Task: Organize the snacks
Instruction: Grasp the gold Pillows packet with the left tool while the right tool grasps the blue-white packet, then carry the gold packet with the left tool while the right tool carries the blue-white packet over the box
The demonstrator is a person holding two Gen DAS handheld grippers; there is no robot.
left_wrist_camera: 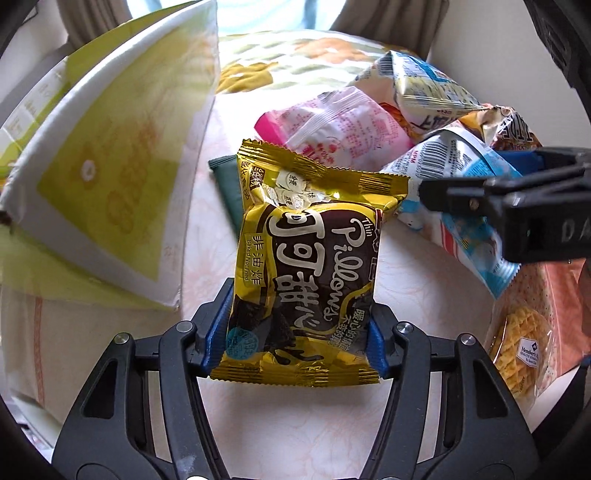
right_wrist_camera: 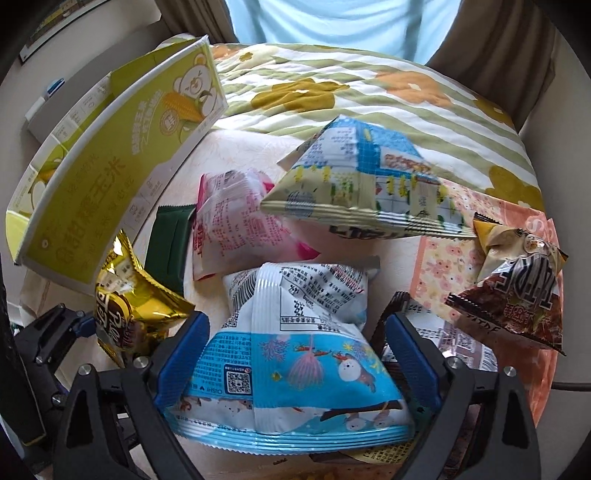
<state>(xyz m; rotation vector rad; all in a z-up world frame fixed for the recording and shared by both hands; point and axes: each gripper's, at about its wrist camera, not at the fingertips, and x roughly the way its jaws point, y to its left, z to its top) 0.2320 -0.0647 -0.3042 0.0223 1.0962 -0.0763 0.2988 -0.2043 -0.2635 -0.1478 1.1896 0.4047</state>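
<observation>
A gold and brown "Pillows" snack packet [left_wrist_camera: 303, 258] stands up from my left gripper [left_wrist_camera: 297, 332], whose blue pads are shut on its lower sides; the same packet [right_wrist_camera: 125, 314] shows at the lower left of the right wrist view. A puffed blue and white snack bag [right_wrist_camera: 295, 350] lies between the pads of my right gripper [right_wrist_camera: 295, 354]. The left pad rests along the bag's edge and a thin dark gap shows at the right pad. From the left wrist view that gripper [left_wrist_camera: 480, 181] straddles the bag [left_wrist_camera: 472, 236]. An open yellow-green corn box [left_wrist_camera: 103, 155] [right_wrist_camera: 110, 177] stands at left.
On the pale tablecloth lie a pink packet [right_wrist_camera: 236, 229], a large pale bag [right_wrist_camera: 362, 184], a brown packet [right_wrist_camera: 517, 288], a dark green packet [right_wrist_camera: 170, 240] and a waffle snack bag [left_wrist_camera: 517, 354]. A floral quilt [right_wrist_camera: 369, 85] and a person's light blue shirt [right_wrist_camera: 332, 22] are behind.
</observation>
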